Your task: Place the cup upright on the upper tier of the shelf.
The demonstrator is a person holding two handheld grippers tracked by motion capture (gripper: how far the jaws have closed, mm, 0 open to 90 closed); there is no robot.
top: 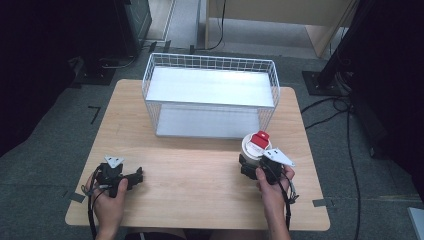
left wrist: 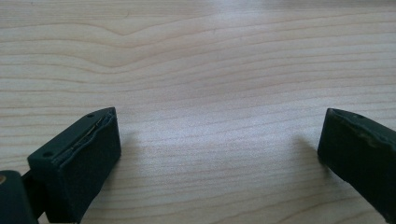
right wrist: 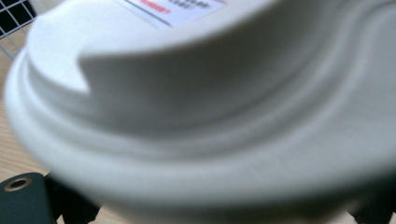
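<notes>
Close against the right gripper (top: 252, 167), fingers gripping it, a white ribbed tub (right wrist: 224, 121) bears an unreadable red-lettered label (right wrist: 175, 9); left gripper (left wrist: 219, 154) fingers spread wide.

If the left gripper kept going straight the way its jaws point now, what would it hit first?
Probably nothing on the tabletop: the left gripper, jaws open, points right across bare wooden table. The right gripper at the white container lies farther along, though whether it's exactly in line is unclear.
</notes>
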